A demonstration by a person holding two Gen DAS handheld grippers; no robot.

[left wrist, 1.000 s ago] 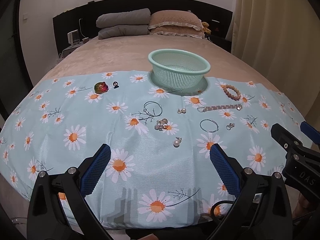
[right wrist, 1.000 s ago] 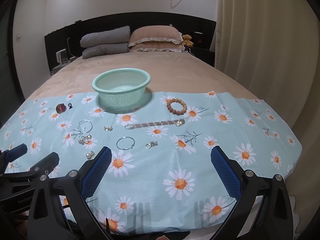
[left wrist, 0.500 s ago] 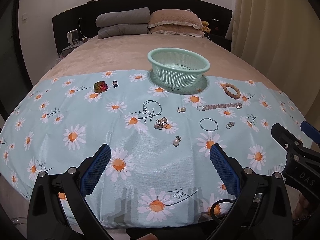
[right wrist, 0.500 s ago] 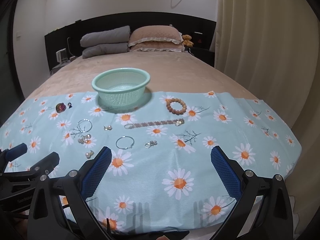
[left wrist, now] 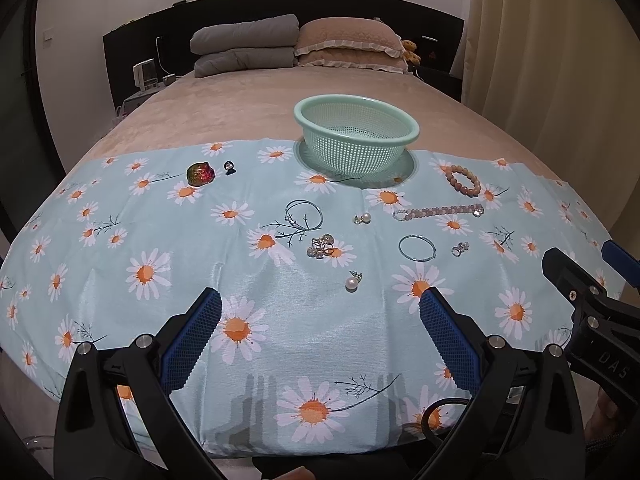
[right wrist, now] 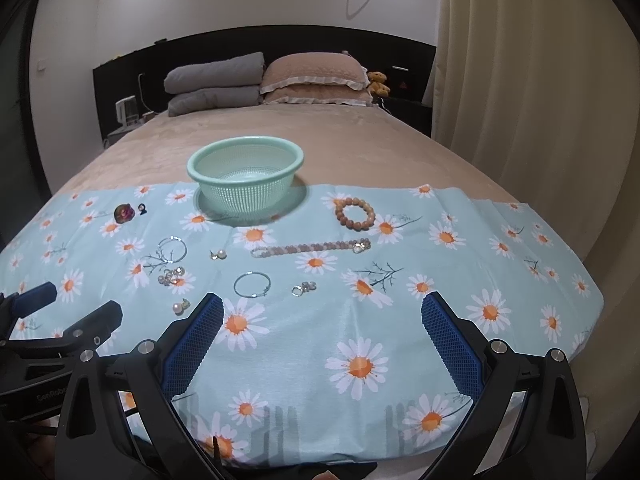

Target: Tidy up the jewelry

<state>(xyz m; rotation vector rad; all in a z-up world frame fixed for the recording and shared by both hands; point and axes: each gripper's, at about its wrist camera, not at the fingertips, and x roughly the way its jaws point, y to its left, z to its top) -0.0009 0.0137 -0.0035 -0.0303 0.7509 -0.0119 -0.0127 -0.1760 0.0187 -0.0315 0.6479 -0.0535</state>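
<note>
1. Left wrist view: the left tongs (left wrist: 320, 312) hang spread wide and empty above the near edge of the daisy cloth (left wrist: 160, 248) laid across the bed (left wrist: 240, 112).
2. Right wrist view: the right tongs (right wrist: 322, 316) are likewise released, holding nothing, over the cloth's front part; the left tongs show at that view's left margin.
3. Nearest the left tongs lies a pearl earring (left wrist: 353, 282), then a cluster of sparkly earrings (left wrist: 321, 247), a thin silver hoop (left wrist: 417, 247) and a small crystal ring (left wrist: 460, 248).
4. Further out sit a wire bangle (left wrist: 304, 214), a pearl stud pair (left wrist: 362, 218) and a straight pink beaded strand (left wrist: 438, 212).
5. A wooden bead bracelet (left wrist: 463, 179) rests right of the mint basket (left wrist: 356, 136), which stands empty at the cloth's far edge.
6. A red-green stone (left wrist: 201, 173) and a small dark ring (left wrist: 229, 167) lie apart at the far left.
</note>
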